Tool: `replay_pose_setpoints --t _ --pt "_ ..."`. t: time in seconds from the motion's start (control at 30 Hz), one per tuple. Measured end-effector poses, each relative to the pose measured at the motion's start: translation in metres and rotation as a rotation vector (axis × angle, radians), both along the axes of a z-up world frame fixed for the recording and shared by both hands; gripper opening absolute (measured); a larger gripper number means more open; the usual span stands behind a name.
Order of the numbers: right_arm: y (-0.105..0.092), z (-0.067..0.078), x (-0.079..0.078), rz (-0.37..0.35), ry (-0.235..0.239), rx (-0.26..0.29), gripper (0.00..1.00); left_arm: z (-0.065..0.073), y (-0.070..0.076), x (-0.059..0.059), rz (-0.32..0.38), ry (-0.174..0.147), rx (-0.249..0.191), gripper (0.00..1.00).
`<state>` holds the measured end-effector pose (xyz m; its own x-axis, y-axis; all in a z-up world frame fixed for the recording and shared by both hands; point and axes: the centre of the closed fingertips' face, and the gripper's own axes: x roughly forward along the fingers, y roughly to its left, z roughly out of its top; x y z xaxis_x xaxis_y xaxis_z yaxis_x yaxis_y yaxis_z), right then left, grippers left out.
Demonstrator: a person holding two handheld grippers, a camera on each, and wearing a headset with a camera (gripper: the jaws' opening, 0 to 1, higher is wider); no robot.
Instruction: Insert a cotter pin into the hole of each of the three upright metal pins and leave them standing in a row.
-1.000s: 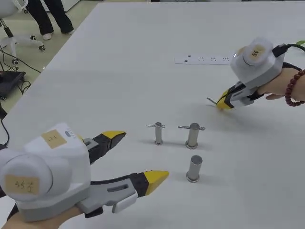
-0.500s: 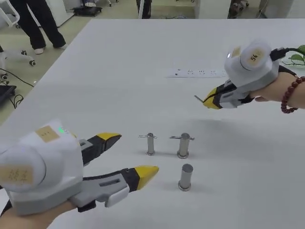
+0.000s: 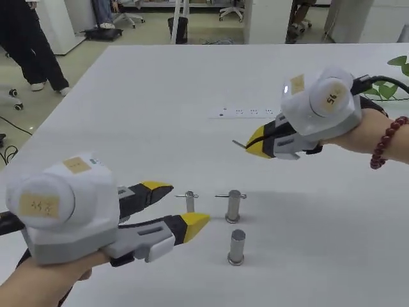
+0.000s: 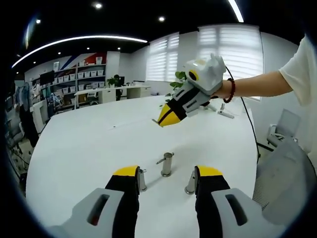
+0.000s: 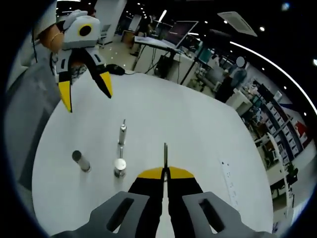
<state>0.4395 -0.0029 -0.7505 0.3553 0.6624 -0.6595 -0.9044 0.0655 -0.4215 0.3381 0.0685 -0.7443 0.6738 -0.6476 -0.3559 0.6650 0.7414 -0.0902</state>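
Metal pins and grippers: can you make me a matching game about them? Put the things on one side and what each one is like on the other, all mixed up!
Things:
1. left gripper
2. right gripper
3. nearest metal pin
4. thin metal pin

What it is like:
A. a cotter pin goes through it
B. shut on a loose cotter pin
C. open, holding nothing
D. stands bare, nothing through it

Right pairs: 1-C, 2-B, 3-D, 4-A.
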Motion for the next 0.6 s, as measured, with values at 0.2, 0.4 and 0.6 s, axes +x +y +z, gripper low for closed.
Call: replay_pose_setpoints --t 0.2,0.4,0.6 --pt "0.010 0.008 -0.021 0.065 -0.060 -0.014 0.02 0.007 -0.008 0.004 0.001 0.016 -0.048 0.37" --pt "0.018 0.009 -0.046 0.130 -0.112 -0.041 0.02 0.015 -0.012 0.008 0.011 0.041 -0.115 0.31" --pt "0.025 0.009 -0.066 0.194 -0.162 -0.071 0.02 0.020 -0.017 0.011 0.027 0.091 -0.203 0.24"
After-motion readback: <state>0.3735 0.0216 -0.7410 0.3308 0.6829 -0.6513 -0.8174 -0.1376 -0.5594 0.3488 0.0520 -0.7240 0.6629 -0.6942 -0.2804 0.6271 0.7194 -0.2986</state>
